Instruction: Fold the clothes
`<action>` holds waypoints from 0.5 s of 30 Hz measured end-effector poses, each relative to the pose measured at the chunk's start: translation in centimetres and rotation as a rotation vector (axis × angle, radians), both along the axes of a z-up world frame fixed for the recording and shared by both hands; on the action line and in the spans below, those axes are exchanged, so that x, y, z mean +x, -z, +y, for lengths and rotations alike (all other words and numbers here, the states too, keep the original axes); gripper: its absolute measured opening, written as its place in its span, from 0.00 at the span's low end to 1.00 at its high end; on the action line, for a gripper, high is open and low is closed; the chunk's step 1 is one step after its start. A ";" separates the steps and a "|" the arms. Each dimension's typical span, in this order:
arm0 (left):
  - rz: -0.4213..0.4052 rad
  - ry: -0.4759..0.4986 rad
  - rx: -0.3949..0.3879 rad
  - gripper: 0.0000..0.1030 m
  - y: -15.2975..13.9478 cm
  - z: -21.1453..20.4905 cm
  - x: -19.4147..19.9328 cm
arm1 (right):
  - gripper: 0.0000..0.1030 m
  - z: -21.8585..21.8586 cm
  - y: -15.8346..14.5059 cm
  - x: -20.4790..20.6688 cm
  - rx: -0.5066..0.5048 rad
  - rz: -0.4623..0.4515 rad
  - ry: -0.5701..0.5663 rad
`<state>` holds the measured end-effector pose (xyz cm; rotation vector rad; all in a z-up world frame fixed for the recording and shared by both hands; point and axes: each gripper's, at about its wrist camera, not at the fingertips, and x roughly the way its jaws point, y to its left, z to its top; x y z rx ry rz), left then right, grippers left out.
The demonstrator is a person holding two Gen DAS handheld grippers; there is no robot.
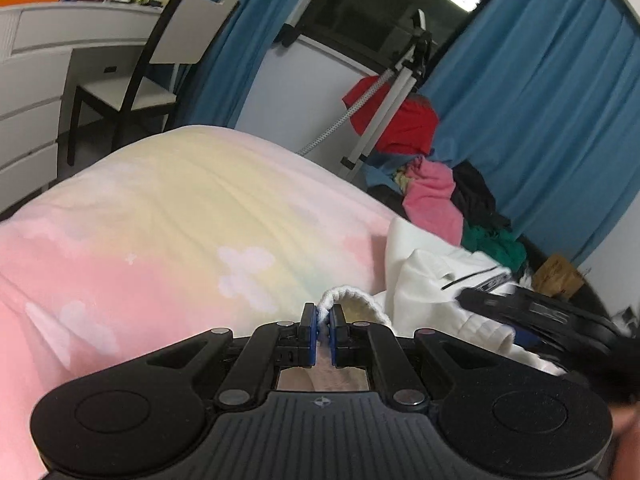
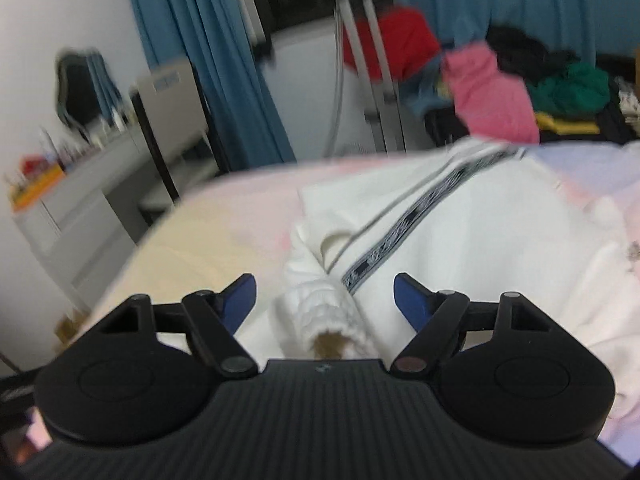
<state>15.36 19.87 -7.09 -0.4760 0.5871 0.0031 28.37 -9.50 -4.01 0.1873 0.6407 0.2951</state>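
Note:
A white garment (image 2: 480, 232) with a dark patterned stripe lies on a pastel pink and yellow bed cover (image 1: 160, 208). My left gripper (image 1: 323, 312) is shut on a ribbed white cuff (image 1: 352, 298) of the garment (image 1: 436, 292), just above the bed. My right gripper (image 2: 324, 296) is open, its jaws wide on either side of another ribbed sleeve cuff (image 2: 324, 312) without touching it. The right gripper also shows blurred at the right edge of the left wrist view (image 1: 540, 316), over the garment.
A pile of red, pink, green and black clothes (image 1: 436, 184) lies past the far end of the bed, by a tripod (image 1: 384, 100) and blue curtains (image 1: 540, 100). A chair (image 1: 160, 60) and a white dresser (image 1: 36, 92) stand to the left.

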 end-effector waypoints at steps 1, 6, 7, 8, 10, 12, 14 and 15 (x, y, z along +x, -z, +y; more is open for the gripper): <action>-0.001 0.002 0.007 0.07 0.1 -0.2 0.2 | 0.62 0.3 0.3 0.2 -0.016 0.016 -0.004; 0.002 0.035 -0.022 0.07 0.4 -0.4 0.7 | 0.27 1.4 1.1 1.0 -0.090 0.075 -0.011; -0.002 0.046 -0.011 0.07 0.4 -0.5 0.7 | 0.26 0.8 0.3 0.0 -0.095 0.049 0.016; -0.007 0.055 0.004 0.07 0.3 -0.5 0.6 | 0.25 0.1 -0.5 -1.0 -0.094 0.022 0.036; -0.016 0.073 0.034 0.06 0.2 -0.5 0.4 | 0.25 -1.2 -2.5 -3.6 -0.076 -0.030 0.060; -0.010 0.093 0.043 0.07 0.1 -0.2 0.1 | 0.24 -2.6 -4.4 -6.3 -0.059 -0.081 0.087; -0.002 0.113 0.049 0.07 0.1 0.0 -0.1 | 0.24 -4.2 -5.9 -9.3 -0.043 -0.122 0.133; -0.005 0.139 0.059 0.07 0.0 0.1 -0.4 | 0.24 -5.1 -6.2 -10.7 -0.024 -0.127 0.170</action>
